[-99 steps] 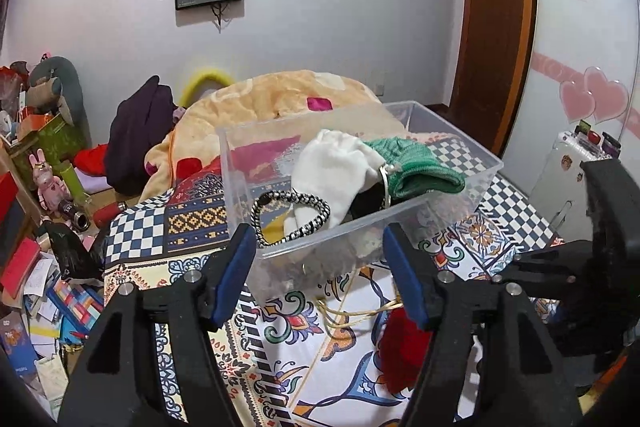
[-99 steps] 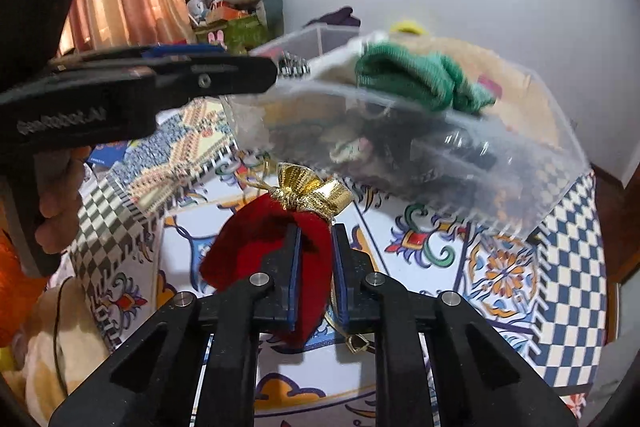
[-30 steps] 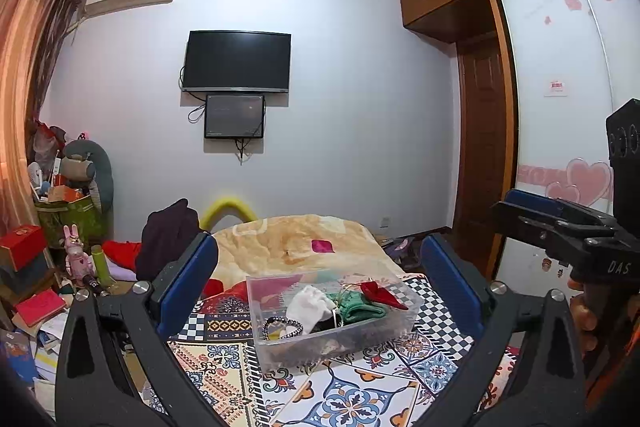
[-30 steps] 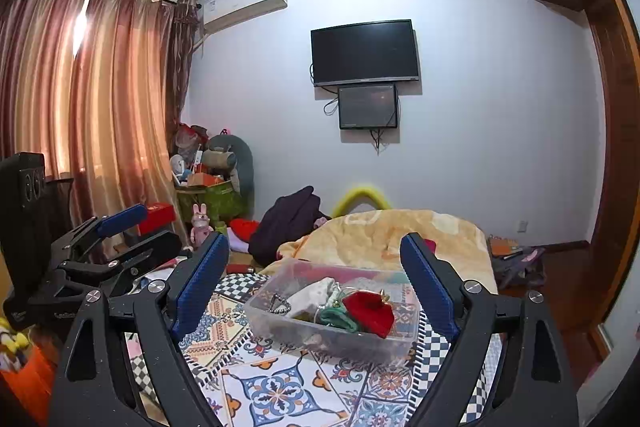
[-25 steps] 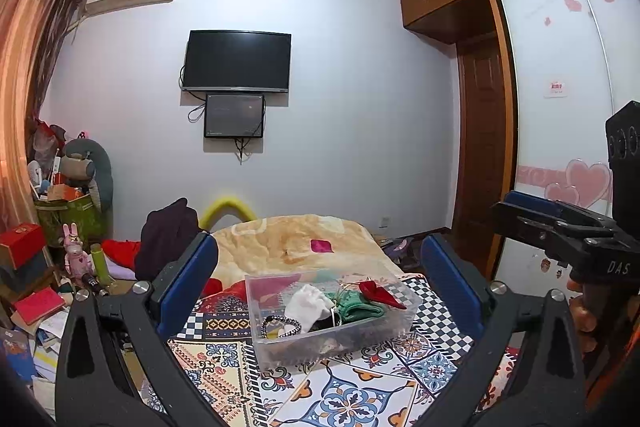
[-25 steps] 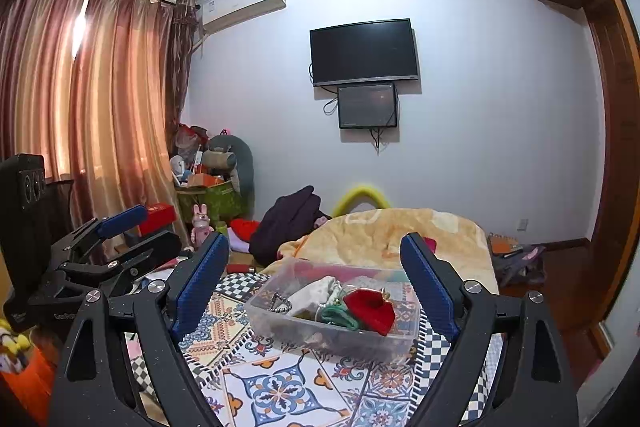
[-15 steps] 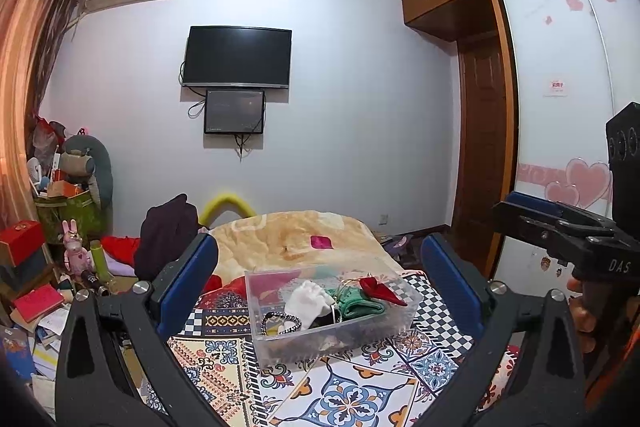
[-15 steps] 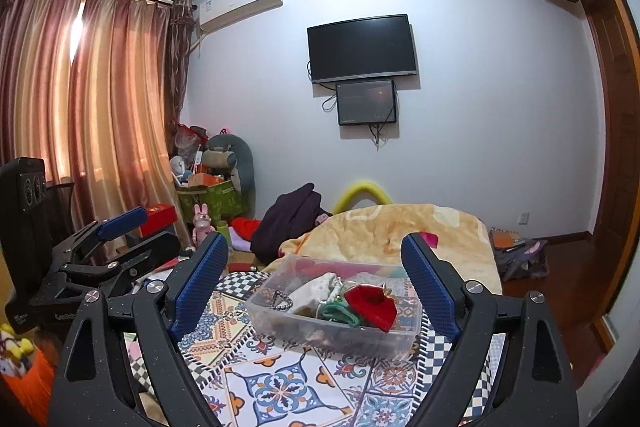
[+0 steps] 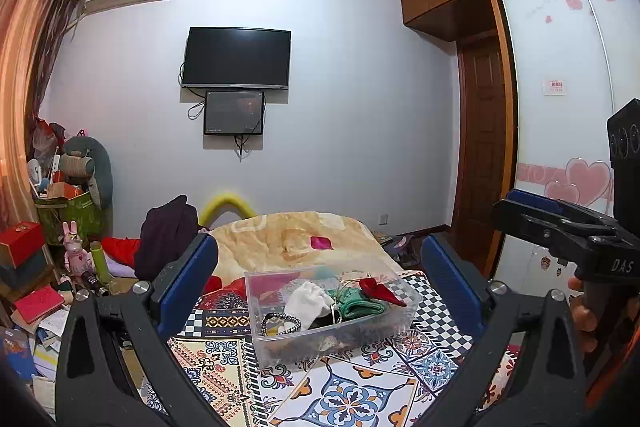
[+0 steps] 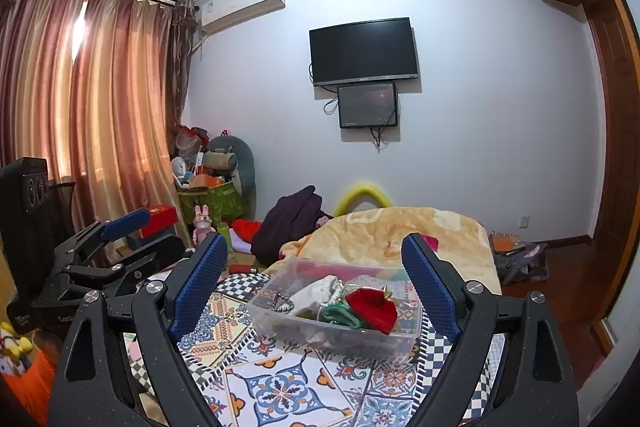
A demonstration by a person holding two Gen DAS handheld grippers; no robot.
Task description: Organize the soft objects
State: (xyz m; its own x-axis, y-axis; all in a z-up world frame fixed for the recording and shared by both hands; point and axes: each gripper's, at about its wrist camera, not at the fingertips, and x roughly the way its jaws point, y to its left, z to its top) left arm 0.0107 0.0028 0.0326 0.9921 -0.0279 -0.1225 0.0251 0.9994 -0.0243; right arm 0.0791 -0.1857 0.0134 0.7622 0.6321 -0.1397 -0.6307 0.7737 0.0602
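I've dropped the red pouch into the clear bin; my right hand-held gripper and left hand-held gripper, now pulled back, gape empty, sorting looks finished

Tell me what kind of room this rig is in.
Most likely a lived-in bedroom: a bed with a yellow blanket, a wall-mounted TV, and a built-in wardrobe with sliding doors. The clear bin of soft items sits on a patterned cover in front.
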